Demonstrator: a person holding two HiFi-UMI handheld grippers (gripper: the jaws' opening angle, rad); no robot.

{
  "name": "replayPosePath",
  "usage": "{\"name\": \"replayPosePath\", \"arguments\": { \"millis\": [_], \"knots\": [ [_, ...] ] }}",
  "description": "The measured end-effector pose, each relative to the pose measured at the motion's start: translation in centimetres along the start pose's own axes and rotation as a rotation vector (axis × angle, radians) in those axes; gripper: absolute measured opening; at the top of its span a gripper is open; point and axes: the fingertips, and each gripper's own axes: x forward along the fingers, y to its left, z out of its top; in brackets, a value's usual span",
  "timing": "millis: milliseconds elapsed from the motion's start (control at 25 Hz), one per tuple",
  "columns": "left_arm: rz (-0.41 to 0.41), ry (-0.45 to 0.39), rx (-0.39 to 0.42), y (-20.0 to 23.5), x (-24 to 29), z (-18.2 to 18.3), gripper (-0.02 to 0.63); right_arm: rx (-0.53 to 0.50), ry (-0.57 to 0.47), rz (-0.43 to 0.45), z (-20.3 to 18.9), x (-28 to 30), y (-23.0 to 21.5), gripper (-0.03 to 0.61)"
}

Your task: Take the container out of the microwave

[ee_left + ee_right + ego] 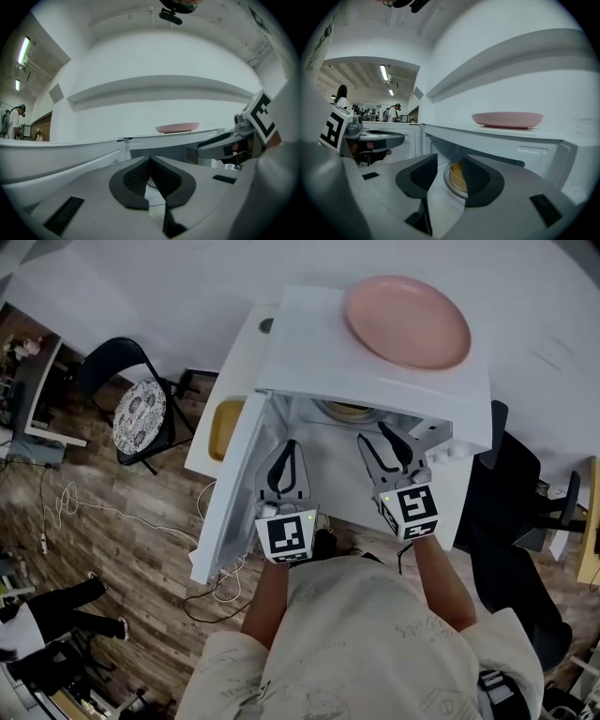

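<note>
The white microwave (375,362) stands with its door (228,498) swung open to the left. Inside, a yellow container (457,176) sits on the glass turntable (449,185); in the head view only its rim (347,411) shows under the microwave's top edge. My right gripper (450,174) is open just in front of the cavity, the container showing between its jaws but apart from them. My left gripper (150,160) is shut on nothing, level with the opening. From above, the left gripper (290,446) and the right gripper (377,434) are side by side at the cavity mouth.
A pink plate (406,321) rests on top of the microwave. A yellow object (225,427) lies on the white counter to the left of the door. A black chair with a patterned cushion (139,414) stands further left, and cables (66,502) trail on the wooden floor.
</note>
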Motion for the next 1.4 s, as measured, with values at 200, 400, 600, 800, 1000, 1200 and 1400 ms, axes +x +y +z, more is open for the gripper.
{"name": "replayPosePath", "arguments": {
  "millis": [200,400,600,800,1000,1200,1400],
  "knots": [
    [0.007,0.027,-0.006,0.2,-0.4,-0.9,0.008,-0.041,0.046,0.020,-1.2,1.3,0.6,0.176],
    [0.018,0.035,-0.011,0.4,-0.6,-1.6,0.008,-0.086,0.093,0.026,-2.2,2.5,0.7,0.176],
    [0.030,0.019,-0.005,0.8,-0.7,-1.7,0.008,-0.126,0.134,0.041,-2.8,3.8,1.0,0.176],
    [0.033,0.029,-0.009,0.7,-0.7,-2.2,0.008,-0.178,0.176,0.056,-4.1,4.8,1.2,0.176],
    [0.034,0.033,-0.012,0.8,-0.8,-2.5,0.008,-0.263,0.232,0.052,-5.0,6.0,0.9,0.176],
    [0.036,0.040,-0.017,0.9,-0.9,-2.8,0.008,-0.377,0.297,0.047,-6.4,7.0,1.0,0.176],
    [0.034,0.047,-0.015,1.0,-1.2,-3.1,0.008,-0.542,0.366,0.015,-7.4,7.6,1.0,0.176]
  ]
}}
